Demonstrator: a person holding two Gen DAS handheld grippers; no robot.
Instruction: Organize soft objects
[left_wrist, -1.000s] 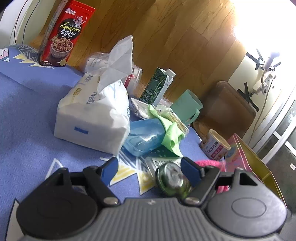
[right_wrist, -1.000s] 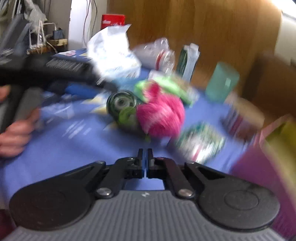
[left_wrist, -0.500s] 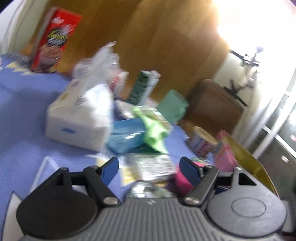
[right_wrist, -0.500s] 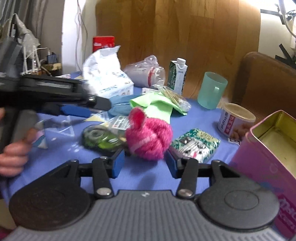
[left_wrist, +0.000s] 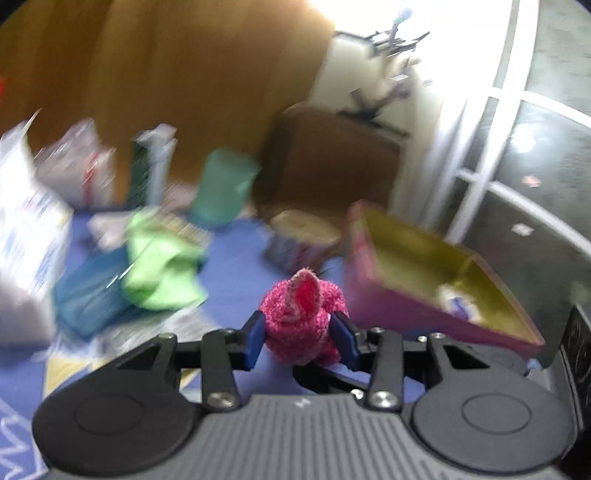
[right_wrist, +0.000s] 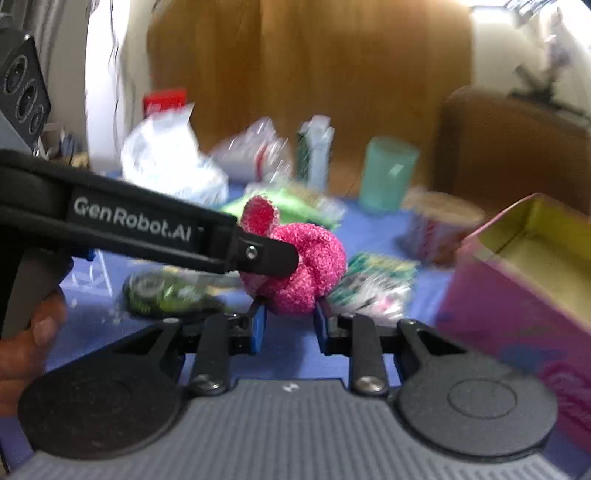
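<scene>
One table (right_wrist: 288, 354), blue cloth, and it's crowded. One pink tin (right_wrist: 517, 280) stands open on your right, gold inside. One white tissue pack (right_wrist: 166, 162) at the back left, one teal cup (right_wrist: 388, 173) behind, one green cloth (left_wrist: 159, 269) in the middle. And one pink sock ball (right_wrist: 306, 266), lifted off the table just beside the tin. Two claws on it! Your left claw (left_wrist: 300, 334) has just snapped closed and clenches the ball between its blue pads. Your right claw (right_wrist: 288, 325) has been closing too, its pads at the ball's underside; whether they press I cannot tell.
</scene>
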